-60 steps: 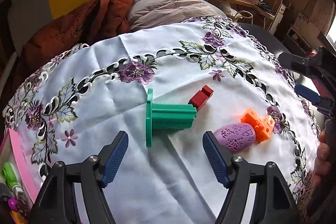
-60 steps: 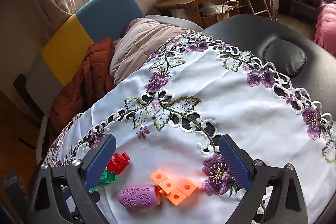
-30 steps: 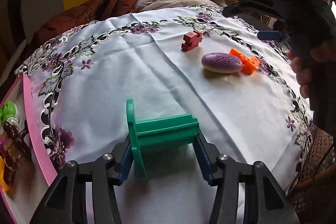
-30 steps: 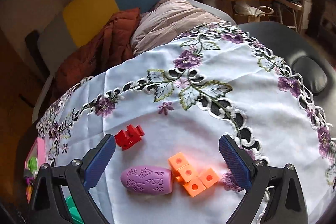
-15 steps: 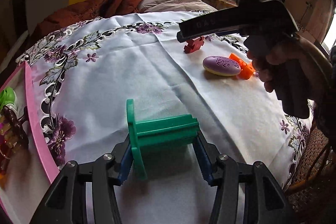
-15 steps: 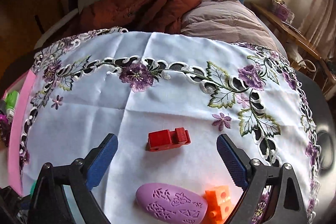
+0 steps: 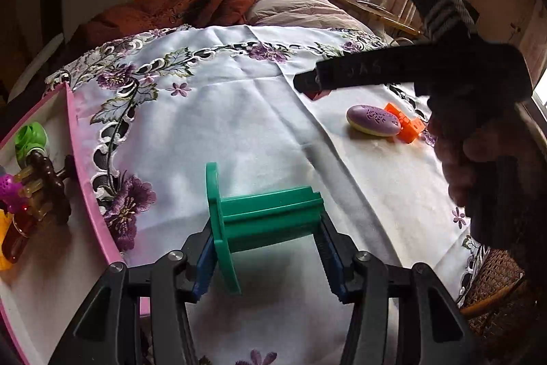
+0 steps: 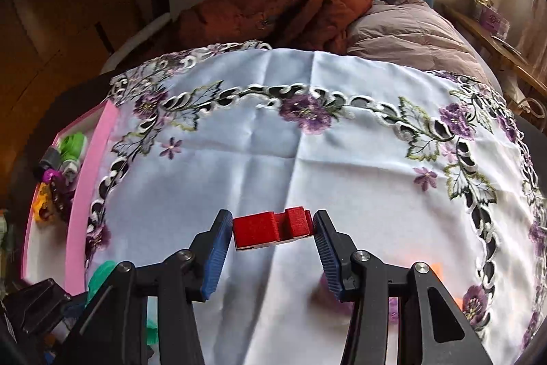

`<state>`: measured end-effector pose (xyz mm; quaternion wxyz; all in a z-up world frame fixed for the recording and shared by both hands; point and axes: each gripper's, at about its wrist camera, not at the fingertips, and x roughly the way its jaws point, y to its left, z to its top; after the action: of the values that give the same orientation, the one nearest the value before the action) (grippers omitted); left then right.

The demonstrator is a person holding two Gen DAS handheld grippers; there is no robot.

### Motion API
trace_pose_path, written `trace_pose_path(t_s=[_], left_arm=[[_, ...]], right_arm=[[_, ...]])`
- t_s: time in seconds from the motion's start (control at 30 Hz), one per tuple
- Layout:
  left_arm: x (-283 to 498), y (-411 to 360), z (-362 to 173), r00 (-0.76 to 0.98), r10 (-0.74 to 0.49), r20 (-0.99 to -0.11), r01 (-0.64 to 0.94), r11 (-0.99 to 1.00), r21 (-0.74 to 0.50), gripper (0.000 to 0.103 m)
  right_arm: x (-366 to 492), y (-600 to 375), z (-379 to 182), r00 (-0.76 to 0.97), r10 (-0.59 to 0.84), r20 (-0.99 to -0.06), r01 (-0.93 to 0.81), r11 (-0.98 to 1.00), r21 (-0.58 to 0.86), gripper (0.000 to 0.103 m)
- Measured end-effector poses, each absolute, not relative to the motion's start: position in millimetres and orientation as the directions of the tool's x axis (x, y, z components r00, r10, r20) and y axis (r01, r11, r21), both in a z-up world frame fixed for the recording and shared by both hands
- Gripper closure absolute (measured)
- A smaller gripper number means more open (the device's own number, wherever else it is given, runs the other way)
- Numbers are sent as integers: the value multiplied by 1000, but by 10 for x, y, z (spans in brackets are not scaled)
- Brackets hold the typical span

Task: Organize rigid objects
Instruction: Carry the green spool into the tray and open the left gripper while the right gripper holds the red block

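Right gripper [image 8: 270,240] has swung from over the purple oval and just closed; its pads now bracket the red notched plastic block [image 8: 271,228] on the embroidered white tablecloth [image 8: 307,159]. Grip sits at the block's ends, so it may twist out on lifting. Left gripper [image 7: 268,248] clamps the green plastic flanged spool [image 7: 259,214] beside the pink tray [image 7: 85,180]; its flange may catch the rim.

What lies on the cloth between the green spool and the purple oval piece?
Only bare white tablecloth separates the green spool from the purple oval piece, as the left wrist view shows.
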<state>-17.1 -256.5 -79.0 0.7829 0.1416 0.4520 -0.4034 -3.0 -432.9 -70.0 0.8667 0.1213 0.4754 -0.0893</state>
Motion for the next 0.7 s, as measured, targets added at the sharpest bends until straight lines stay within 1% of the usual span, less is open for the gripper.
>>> trace_pose_path(t_s=[0.1,0.23,0.4,0.7], left_arm=[[-192,-2441,-636,294,-513,-807,748,649,-141,49],[-172,-2211,-442,352,-513,-783,714,688,-130,49],[-151,-1929,-277,420,-498,-758,669,735,-112,49],[-134,-1551,-152,490,-461,-740,605,791,-93,49]], right_arm=[[-36,-4140,-828,507,-25,-862,242,964,114,53],[-26,-4052,-1000,448,-54,-892,234,970,59,54],[-38,-4116,-1044,447,-60,-892,257,964,64,55],[-24,-4080,-1056,449,-77,-890,245,969,40,55]])
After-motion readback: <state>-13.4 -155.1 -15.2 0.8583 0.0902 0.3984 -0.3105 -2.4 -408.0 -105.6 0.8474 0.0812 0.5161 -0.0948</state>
